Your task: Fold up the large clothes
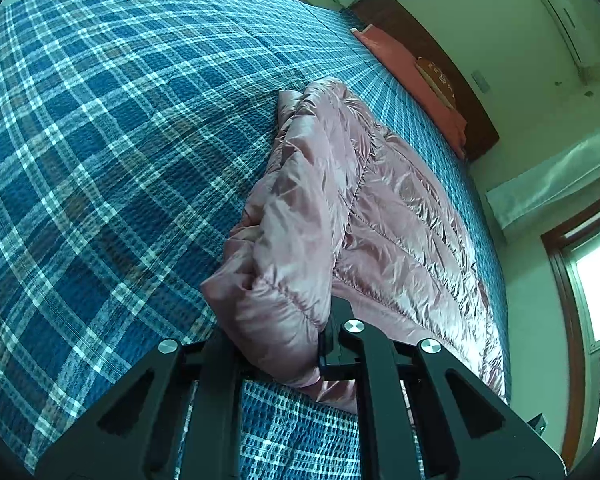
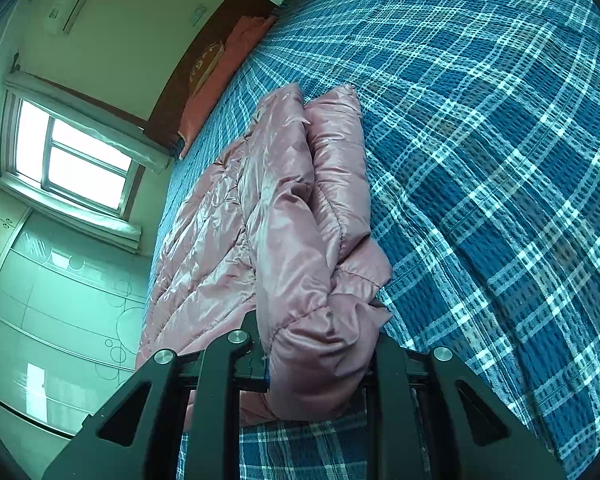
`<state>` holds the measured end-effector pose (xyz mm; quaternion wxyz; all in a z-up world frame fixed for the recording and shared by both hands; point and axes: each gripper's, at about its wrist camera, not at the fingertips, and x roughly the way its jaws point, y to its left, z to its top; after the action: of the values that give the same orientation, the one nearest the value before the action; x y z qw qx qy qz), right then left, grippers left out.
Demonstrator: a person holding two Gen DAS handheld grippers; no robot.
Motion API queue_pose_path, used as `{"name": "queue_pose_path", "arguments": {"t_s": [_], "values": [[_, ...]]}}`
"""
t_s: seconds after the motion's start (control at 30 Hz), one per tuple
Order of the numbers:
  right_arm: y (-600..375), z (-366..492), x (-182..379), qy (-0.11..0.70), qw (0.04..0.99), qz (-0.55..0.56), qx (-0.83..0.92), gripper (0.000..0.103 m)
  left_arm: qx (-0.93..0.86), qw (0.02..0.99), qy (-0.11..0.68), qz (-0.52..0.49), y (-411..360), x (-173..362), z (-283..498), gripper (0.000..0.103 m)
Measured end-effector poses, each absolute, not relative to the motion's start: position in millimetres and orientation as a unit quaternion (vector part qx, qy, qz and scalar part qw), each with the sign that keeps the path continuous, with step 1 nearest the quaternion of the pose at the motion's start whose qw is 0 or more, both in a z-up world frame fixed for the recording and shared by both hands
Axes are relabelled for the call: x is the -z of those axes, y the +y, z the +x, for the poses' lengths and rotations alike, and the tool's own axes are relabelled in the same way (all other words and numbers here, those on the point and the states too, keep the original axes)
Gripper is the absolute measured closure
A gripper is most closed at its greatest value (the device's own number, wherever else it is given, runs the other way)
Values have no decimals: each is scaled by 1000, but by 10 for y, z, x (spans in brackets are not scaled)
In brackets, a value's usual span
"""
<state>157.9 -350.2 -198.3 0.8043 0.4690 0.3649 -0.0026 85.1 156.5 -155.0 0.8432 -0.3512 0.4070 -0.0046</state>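
A shiny pink quilted down jacket (image 1: 340,208) lies on a bed with a blue plaid cover (image 1: 100,140). In the left wrist view my left gripper (image 1: 276,344) is shut on a bunched fold of the jacket at its near end, and the lifted fold drapes over the flat part. In the right wrist view my right gripper (image 2: 320,356) is shut on another bunched fold of the pink jacket (image 2: 292,208), with the rest spread on the plaid cover (image 2: 480,160) to the left.
A pink pillow (image 1: 412,76) lies at the dark wooden headboard (image 1: 452,80). A window (image 2: 72,156) and a pale wardrobe (image 2: 52,312) stand beyond the bed's edge. A wall air conditioner (image 1: 564,16) hangs above.
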Motion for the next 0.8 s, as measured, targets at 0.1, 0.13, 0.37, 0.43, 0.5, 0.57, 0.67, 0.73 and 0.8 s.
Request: {"name": "queue_pose_path", "arguments": {"t_s": [0.1,0.13,0.37,0.43,0.5,0.57,0.67,0.73,0.8], "values": [[-3540,1558,2003,360,807,469,-1,77,-3,843,404,-356,1579,1523,815,75],[-3551,1550,2004,360,808,467,2,75,-4,842,402,-360,1599,1520,795,68],[-3760,1377,2084,344,806,482,18,55,-18,830,402,-386,1803,1616,688,56],[-3831,1325,2104,342,806,483,24,51,-16,827,404,-390,1836,1632,669,56],[-3911,1274,2107,344,806,480,28,51,-20,829,404,-386,1862,1612,640,55],[-3970,1236,2092,348,809,473,35,51,-27,837,402,-370,1882,1543,597,55],[-4031,1199,1971,360,821,440,57,51,-43,853,400,-333,1883,1407,556,55],[-4006,1212,1845,374,832,402,80,51,-66,869,400,-284,1858,1259,529,55],[-3941,1259,1663,380,850,348,110,51,-87,886,390,-236,1806,1090,503,55]]}}
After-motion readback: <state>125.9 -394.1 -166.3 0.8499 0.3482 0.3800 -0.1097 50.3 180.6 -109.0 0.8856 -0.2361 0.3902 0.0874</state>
